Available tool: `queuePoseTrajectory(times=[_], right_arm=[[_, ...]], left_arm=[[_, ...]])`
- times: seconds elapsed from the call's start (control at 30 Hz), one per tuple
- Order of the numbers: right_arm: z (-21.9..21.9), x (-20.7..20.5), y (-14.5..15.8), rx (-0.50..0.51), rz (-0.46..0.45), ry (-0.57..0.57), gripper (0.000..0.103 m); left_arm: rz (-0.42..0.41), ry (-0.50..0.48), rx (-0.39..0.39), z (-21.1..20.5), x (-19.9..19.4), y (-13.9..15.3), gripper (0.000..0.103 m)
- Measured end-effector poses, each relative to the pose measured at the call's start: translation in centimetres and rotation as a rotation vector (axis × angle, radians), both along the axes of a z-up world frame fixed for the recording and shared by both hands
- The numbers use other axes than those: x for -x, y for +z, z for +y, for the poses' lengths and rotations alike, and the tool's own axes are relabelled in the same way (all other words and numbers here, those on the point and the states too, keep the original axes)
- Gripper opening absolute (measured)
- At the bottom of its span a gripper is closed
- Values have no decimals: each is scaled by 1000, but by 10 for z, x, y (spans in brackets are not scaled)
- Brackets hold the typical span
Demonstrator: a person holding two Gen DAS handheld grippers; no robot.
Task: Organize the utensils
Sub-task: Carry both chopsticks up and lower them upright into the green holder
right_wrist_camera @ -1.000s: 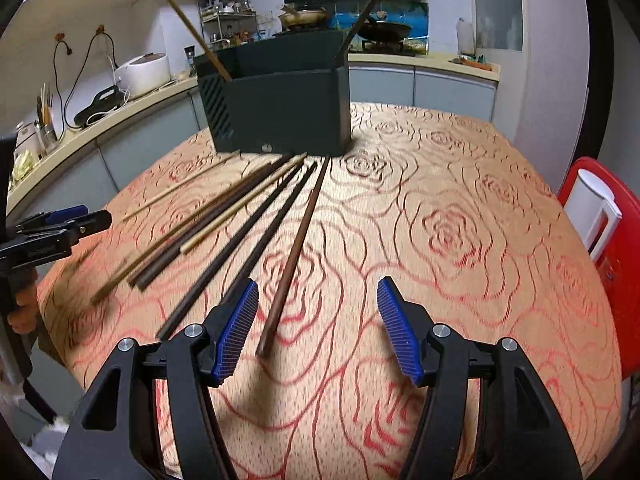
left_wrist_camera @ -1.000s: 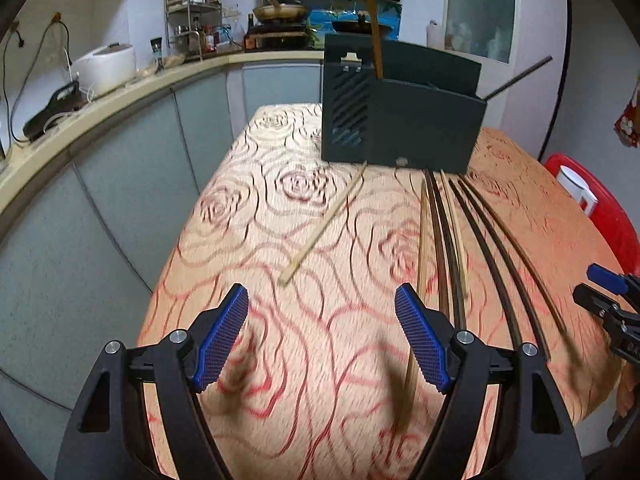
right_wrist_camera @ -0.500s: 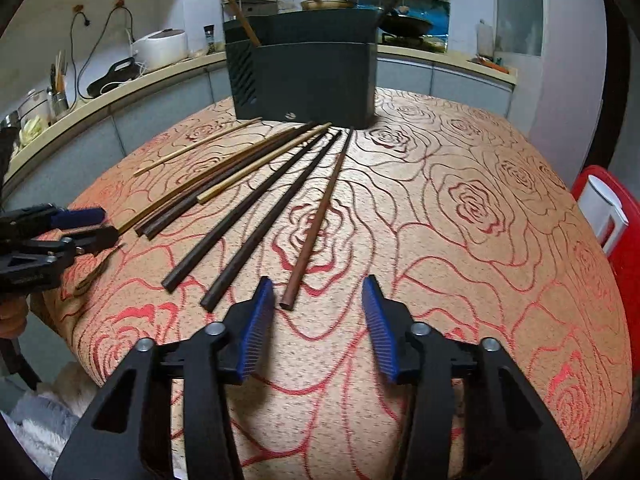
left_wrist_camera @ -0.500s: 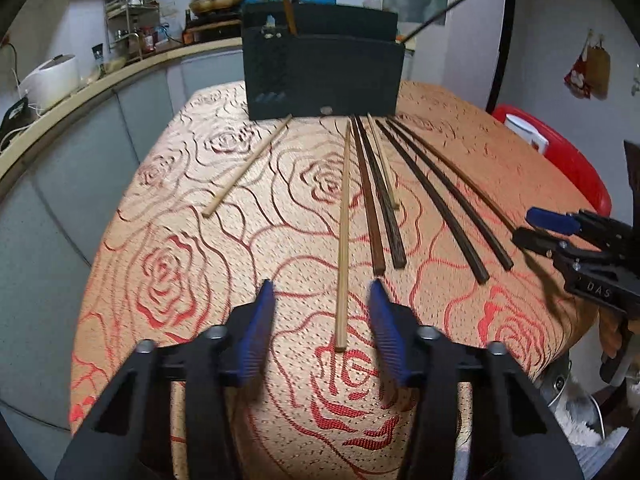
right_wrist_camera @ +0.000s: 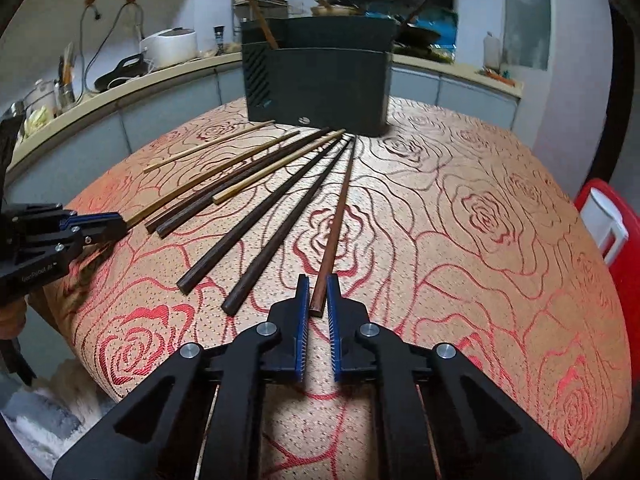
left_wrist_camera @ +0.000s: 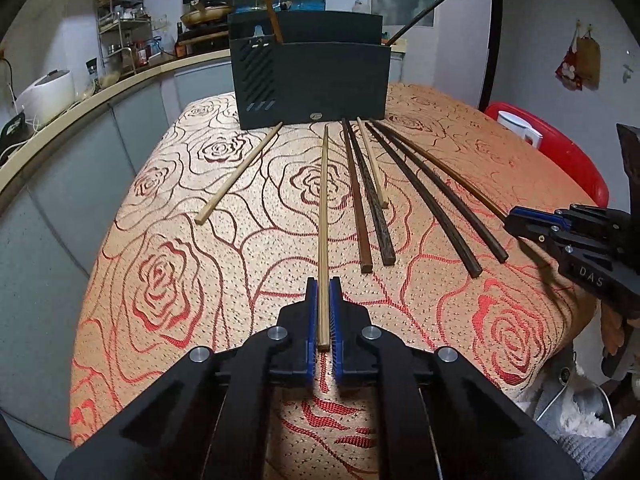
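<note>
Blue-padded left claw [left_wrist_camera: 324, 292] and right claw [right_wrist_camera: 318, 288] each pinch 1 chopstick, angled downward.

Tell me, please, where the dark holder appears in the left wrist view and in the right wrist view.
Left wrist view: the holder stands top centre, at the far end of the table, beyond the chopstick tips.
Right wrist view: the holder is again top centre, beyond the fanned chopsticks.
Shared landmark: the red chair at the right edge of both views, also seen here.
</note>
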State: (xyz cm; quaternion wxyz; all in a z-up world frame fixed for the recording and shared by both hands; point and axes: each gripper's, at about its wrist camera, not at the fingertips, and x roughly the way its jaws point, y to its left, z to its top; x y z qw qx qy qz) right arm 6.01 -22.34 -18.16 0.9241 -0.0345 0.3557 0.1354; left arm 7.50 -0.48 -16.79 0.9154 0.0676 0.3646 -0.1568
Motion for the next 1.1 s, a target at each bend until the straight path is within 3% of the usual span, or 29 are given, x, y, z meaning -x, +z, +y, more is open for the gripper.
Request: queuePoseTrajectory(times=[0.2, 0.67, 1.1], right_arm=[[-24, 0, 25, -75, -33, -52, 8], [-58, -19, 129, -203, -243, -66, 8], [-55, -91, 181, -232, -214, -34, 8]], left_arm=[[-68, 5, 1, 6, 4, 29, 6], [-323, -4, 36, 13, -10, 151, 6], [-293, -10, 94, 11, -77, 202, 6]])
